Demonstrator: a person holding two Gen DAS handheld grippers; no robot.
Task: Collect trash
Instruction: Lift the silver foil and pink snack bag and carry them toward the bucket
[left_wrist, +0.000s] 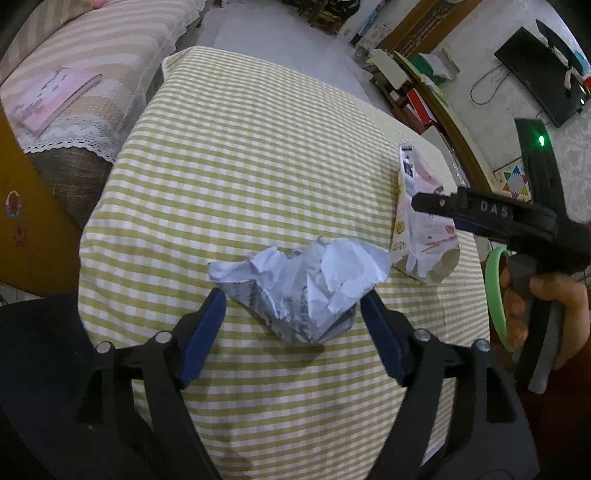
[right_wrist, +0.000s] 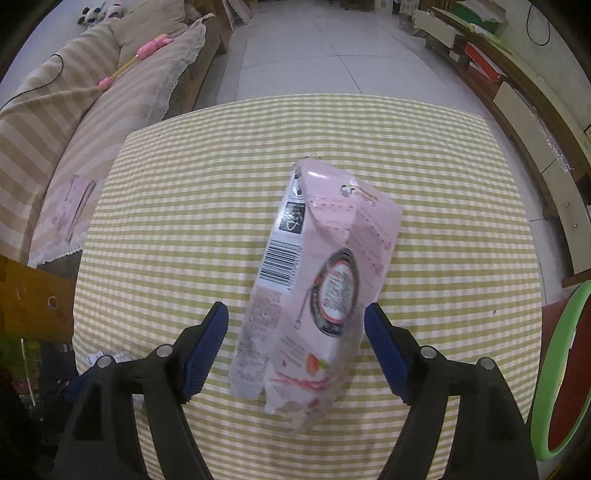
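Crumpled white paper (left_wrist: 314, 288) sits on my green-checked tablecloth (left_wrist: 258, 166), between the blue pads of my left gripper (left_wrist: 293, 306); the jaws are spread and I see gaps on both sides, nothing pinched. Just right of it lies a pink snack bag (left_wrist: 424, 221). My right gripper (right_wrist: 295, 325) hangs over that bag (right_wrist: 325, 280), jaws spread, the left pad apart from it, the right pad close against its edge. Far left stands a striped sofa (right_wrist: 74, 110).
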